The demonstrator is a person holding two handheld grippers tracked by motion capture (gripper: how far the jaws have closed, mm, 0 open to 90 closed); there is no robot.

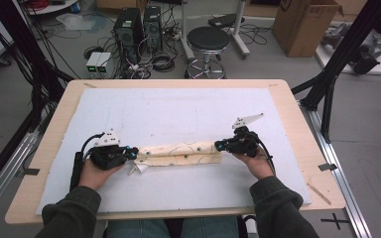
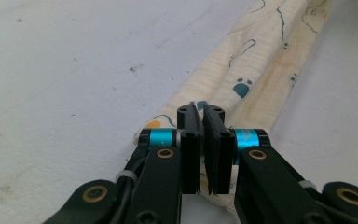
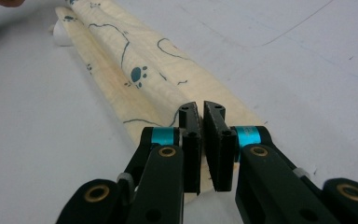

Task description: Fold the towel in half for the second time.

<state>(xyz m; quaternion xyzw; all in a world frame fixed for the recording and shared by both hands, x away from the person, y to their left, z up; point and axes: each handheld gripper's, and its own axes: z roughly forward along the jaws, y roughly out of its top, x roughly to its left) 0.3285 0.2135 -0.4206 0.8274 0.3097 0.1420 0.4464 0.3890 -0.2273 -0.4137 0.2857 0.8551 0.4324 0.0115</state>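
High view – cream paw-print cloth (image 1: 181, 153) rolled long, left tool (image 1: 133, 152), right tool (image 1: 220, 146) – both closed at its ends.

A lab is shown: computer towers (image 1: 138, 27) and tangled cables (image 1: 154, 62) are seen on the floor, beside a stool (image 1: 208, 39) and a cardboard box (image 1: 305, 25).

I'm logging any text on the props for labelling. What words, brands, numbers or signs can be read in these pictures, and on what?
None can be read.
The folded cloth bears blue paw prints and squiggly lines, no lettering.
The cardboard box on the floor has a dark round mark at its top edge, too cut off to read.
The floor by the table carries a black cross mark, no text.
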